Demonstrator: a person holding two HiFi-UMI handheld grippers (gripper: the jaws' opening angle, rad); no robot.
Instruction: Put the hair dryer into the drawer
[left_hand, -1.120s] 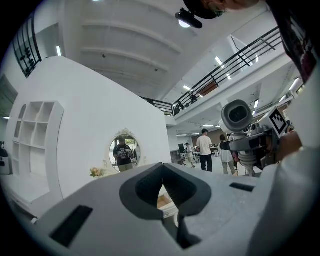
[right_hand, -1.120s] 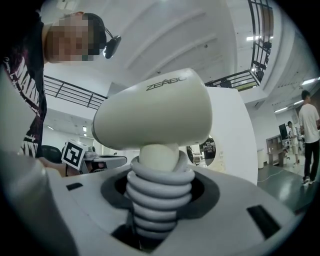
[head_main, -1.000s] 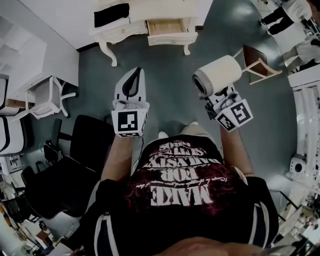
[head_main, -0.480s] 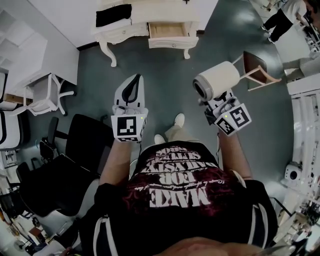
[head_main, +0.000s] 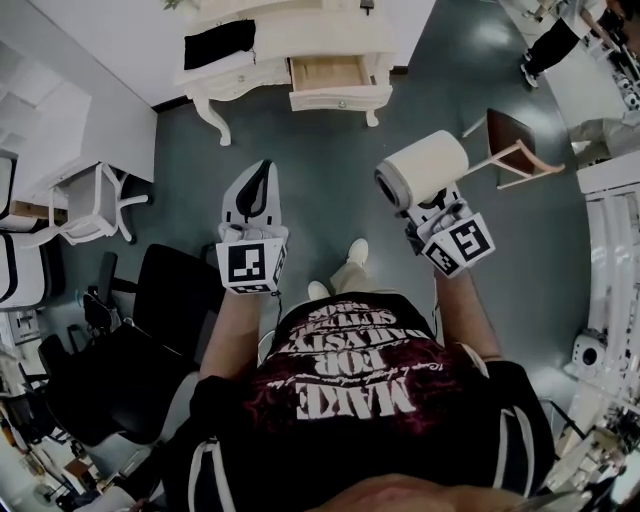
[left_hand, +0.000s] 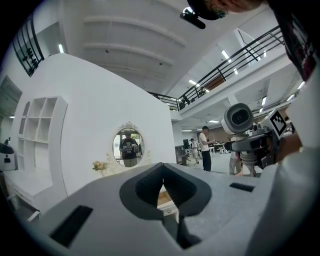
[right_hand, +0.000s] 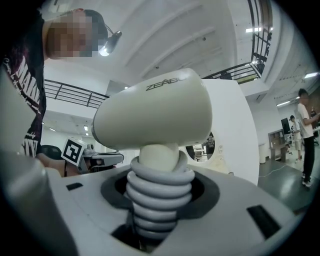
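hair dryer (head_main: 425, 168): cream barrel with a dark round grille end and a grey cord coiled around the handle. it is carried over the floor, well apart from the open drawer (head_main: 340, 99) at the front edge of the white dressing table (head_main: 300, 35). right gripper (head_main: 422, 203) jaws are clamped on the cord-wrapped handle; left gripper (head_main: 260, 172) jaws are together with nothing between them. the handle itself is hidden under the coils, the barrel lettering is only partly legible, and the drawer's inside is too small to make out.
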